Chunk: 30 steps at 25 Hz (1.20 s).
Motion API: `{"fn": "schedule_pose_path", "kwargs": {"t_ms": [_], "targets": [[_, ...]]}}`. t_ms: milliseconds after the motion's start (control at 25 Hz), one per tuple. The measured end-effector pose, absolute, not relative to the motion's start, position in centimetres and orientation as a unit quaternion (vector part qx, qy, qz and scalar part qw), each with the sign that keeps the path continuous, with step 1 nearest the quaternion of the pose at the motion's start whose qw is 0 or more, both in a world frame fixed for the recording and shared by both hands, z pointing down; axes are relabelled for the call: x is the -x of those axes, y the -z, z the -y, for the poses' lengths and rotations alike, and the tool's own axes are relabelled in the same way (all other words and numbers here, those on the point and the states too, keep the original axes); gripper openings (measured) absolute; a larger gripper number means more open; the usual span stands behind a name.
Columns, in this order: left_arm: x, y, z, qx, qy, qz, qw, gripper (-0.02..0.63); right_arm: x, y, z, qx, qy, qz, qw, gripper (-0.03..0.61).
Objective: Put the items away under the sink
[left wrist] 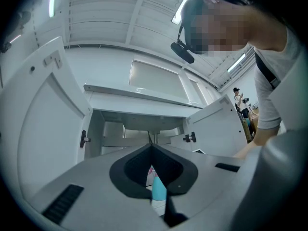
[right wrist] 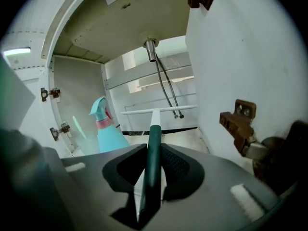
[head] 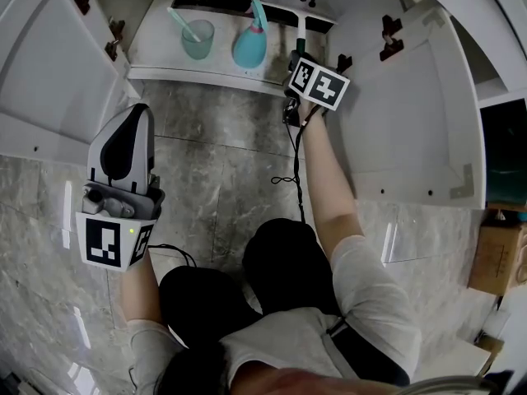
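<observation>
- The right gripper (right wrist: 153, 152) is clenched on the dark green handle of the squeegee (right wrist: 154, 129). Its white blade points toward the back of the cabinet, on the right side.
- To do this step well, I would lower the blade to the right part of the cabinet floor (head: 156, 52), lay the handle flat, and only then let go. Released in the air, it would likely tip or clatter.
- Two hoses (right wrist: 166, 88) hang at the back, and their ends show just at the blade. Whether they touch it I cannot tell, so keep the blade low and level.
- The spray bottle (right wrist: 103, 129) stands to the squeegee's left, near the middle of the front edge. The cup (head: 198, 39), with a stick in it, stands beyond it toward the left corner. The strip between bottle and right wall looks wide enough.
- A hinge (right wrist: 240, 121) juts from the right wall close beside the gripper — pull straight back.
- The left gripper (head: 123, 151) is closed on nothing, well outside over the stone floor (head: 230, 163). Both doors stand wide, so the front is free.
</observation>
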<state>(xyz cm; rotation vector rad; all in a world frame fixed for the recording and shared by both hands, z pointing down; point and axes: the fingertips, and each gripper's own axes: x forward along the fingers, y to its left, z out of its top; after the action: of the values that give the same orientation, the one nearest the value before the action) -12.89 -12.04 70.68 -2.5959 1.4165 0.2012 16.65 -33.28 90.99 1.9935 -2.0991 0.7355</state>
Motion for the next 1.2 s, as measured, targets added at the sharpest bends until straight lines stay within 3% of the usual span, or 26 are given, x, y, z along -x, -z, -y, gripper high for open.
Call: {"fn": "schedule_pose_path", "kwargs": {"t_ms": [480,1200], "targets": [[12.8,-71.2,12.3,0.870,-0.062,-0.481,0.086,0.006,-16.5,-95.8,33.7,-0.659,-0.263,0.692,0.133,0.103],[13.3,-72.5,12.9,0.867,-0.051,-0.490,0.079,0.006,-16.2,-99.0,34.8,-0.660,-0.284,0.676,0.163,0.104]]}}
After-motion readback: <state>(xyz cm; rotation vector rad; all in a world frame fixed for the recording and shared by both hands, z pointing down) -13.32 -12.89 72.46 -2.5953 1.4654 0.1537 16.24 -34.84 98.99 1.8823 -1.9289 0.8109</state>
